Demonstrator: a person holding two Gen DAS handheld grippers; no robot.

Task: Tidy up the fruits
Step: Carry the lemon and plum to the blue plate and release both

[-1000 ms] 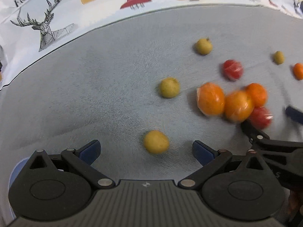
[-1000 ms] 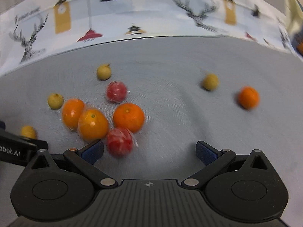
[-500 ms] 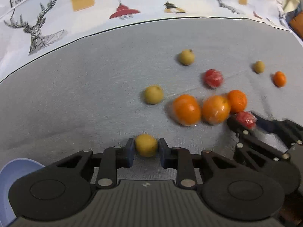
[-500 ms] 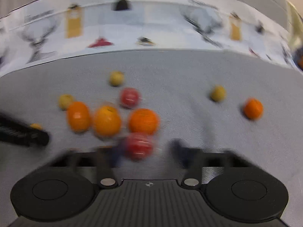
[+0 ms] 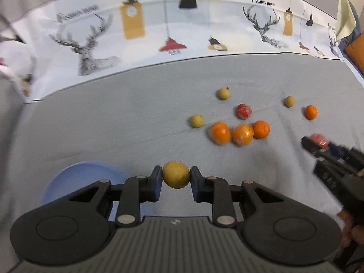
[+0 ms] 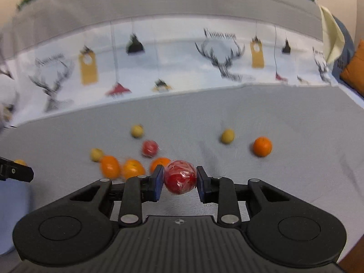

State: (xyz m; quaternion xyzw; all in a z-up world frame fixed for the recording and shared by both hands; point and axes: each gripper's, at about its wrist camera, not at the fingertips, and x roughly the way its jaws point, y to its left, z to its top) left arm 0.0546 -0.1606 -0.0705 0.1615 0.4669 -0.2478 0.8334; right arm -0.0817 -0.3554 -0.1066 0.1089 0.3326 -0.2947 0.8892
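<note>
Left hand-held gripper (image 5: 176,175), open 1.0 s ago, now clamps the yellow fruit (image 5: 175,174), lifted. Right hand-held gripper (image 6: 180,180) likewise clamps the wrapped red fruit (image 6: 180,177), raised off the orange cluster at 10 o'clock.

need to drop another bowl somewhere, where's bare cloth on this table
Bare grey cloth runs left of the fruit, between the patterned backdrop and the blue bowl. Crowded: the three oranges and small fruit right of centre.

grey cloth (image 5: 95,122): matt, woven
red fruit (image 6: 180,180): glossy plastic wrap
gripper body (image 5: 177,241): matt ribbed plastic
yellow fruit (image 5: 175,174): matt skin
</note>
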